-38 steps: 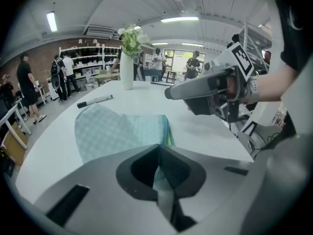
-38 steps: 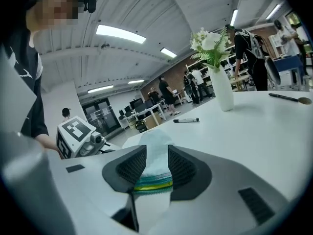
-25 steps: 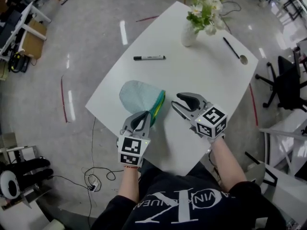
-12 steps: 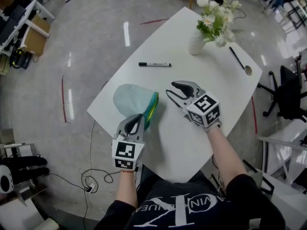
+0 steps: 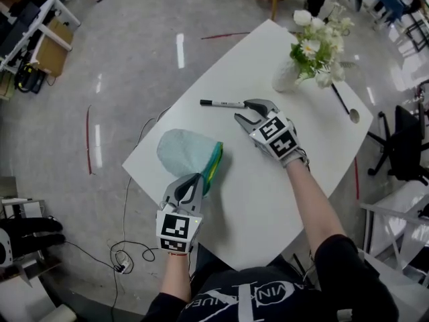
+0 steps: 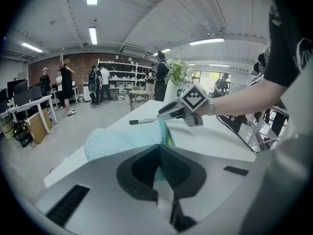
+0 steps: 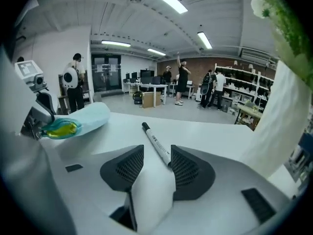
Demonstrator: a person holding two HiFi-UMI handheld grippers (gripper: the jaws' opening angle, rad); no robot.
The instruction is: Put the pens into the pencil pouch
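— So, what is the pencil pouch (image 5: 182, 151) like?
— Soft pale-teal fabric, rounded, with a green-yellow mouth. The left gripper (image 5: 198, 178) is pinched tight on that rim, near the table (image 5: 268, 180) edge.
— And the pen (image 5: 223, 103)?
— A slim white barrel with a black tip, lying flat. Its tail sits loose between the textured black pads of the right gripper (image 5: 241, 109), which have just been spreading wide. The tabletop is smooth and white, the floor (image 5: 134, 59) glossy grey.

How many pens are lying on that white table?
2: a white marker lying beyond the pouch, and a thin dark one, probably a pen, right of the flower vase. More may be hidden inside the pouch.
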